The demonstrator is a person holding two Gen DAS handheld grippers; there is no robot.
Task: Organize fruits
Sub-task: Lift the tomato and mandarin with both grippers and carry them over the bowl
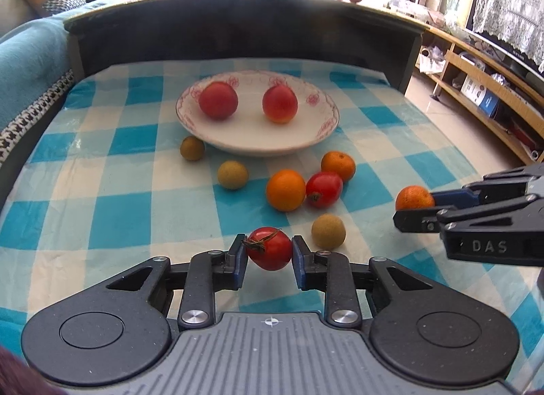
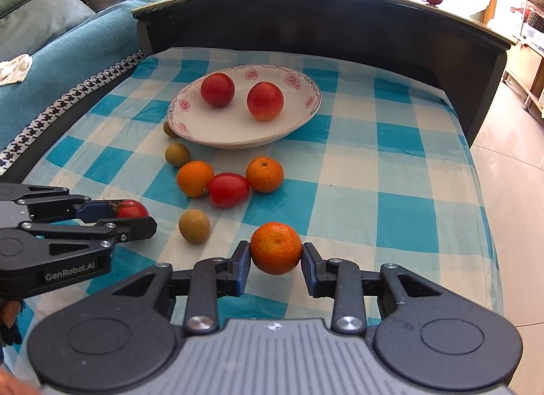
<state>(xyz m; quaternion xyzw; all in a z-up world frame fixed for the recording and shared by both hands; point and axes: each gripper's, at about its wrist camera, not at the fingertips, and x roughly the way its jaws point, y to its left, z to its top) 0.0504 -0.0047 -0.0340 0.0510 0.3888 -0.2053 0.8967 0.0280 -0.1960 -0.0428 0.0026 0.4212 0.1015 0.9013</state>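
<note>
Left claw (image 1: 269,253) clenched on a small red stem-capped tomato (image 1: 269,248), right claw (image 2: 276,259) on a dimpled orange mandarin (image 2: 276,247), both low over the blue-and-cream checked counter (image 2: 374,170). Light, soft-skinned, apt to roll: best held across the widest girth, gently. White floral-rimmed ceramic bowl (image 1: 272,148) at twelve o'clock, carrying two red fruits. Loose fruit crowding between; counter edge and floor at three o'clock, dark raised board behind.
</note>
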